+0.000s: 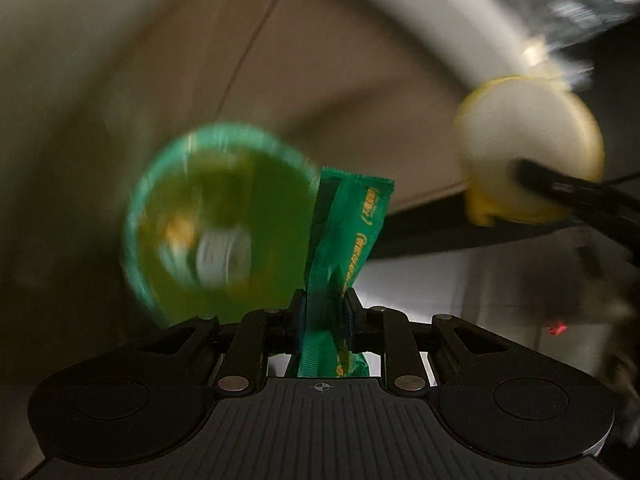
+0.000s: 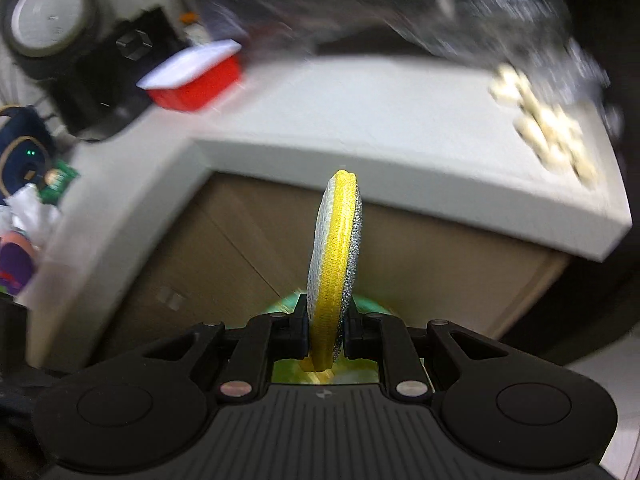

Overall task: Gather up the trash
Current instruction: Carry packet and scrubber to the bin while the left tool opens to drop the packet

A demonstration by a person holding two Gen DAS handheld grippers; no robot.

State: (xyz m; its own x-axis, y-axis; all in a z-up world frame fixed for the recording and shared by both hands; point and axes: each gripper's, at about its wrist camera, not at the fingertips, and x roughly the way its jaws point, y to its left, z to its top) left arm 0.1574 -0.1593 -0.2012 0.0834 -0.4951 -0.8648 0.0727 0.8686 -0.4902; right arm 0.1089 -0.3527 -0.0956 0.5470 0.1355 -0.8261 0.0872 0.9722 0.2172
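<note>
My left gripper is shut on a green snack wrapper that stands up between the fingers. Below it is a round green bin, blurred, with some litter inside. My right gripper is shut on a round yellow-edged scouring pad, held edge-on. The same pad shows in the left wrist view at the right, pinched by the right gripper's black fingers. A green blur of the bin shows under the right gripper.
A white counter over brown cabinet doors fills the right wrist view. On it are a red and white box, pale peanut-like pieces and crumpled tissue and wrappers. Clear plastic lies at the far right.
</note>
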